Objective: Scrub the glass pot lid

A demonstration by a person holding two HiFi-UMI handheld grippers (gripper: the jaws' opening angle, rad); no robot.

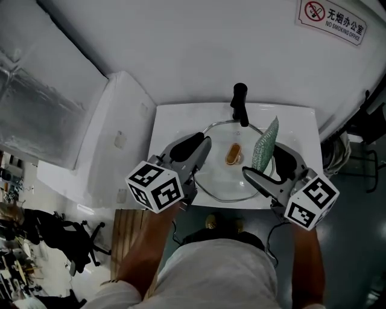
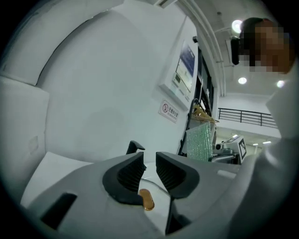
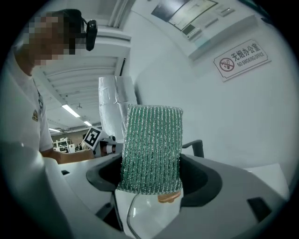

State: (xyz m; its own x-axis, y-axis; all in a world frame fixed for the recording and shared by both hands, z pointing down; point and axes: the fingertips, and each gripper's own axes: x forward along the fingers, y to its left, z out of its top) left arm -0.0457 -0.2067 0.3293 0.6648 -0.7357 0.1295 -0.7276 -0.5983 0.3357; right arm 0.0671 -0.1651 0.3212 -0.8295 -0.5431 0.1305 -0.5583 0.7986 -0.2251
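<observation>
The round glass pot lid [image 1: 226, 178] lies in the white sink [image 1: 175, 121], with its amber knob [image 1: 233, 154] at the centre. My left gripper [image 1: 205, 145] reaches in over the lid's left rim. In the left gripper view its jaws [image 2: 149, 163] stand a narrow gap apart, with the knob [image 2: 146, 200] showing below them and nothing pressed between the pads. On the lid's right side my right gripper [image 1: 265, 163] is shut on a green scrub pad [image 1: 265, 145], which stands upright. The pad [image 3: 152, 149] fills the right gripper view above the lid [image 3: 149, 214].
A black faucet [image 1: 240, 102] rises at the back of the sink, just beyond the lid. A white wrapped block [image 1: 120, 139] stands left of the sink. The white wall behind carries a no-smoking sign [image 1: 332, 18]. The person's legs are at the sink's front edge.
</observation>
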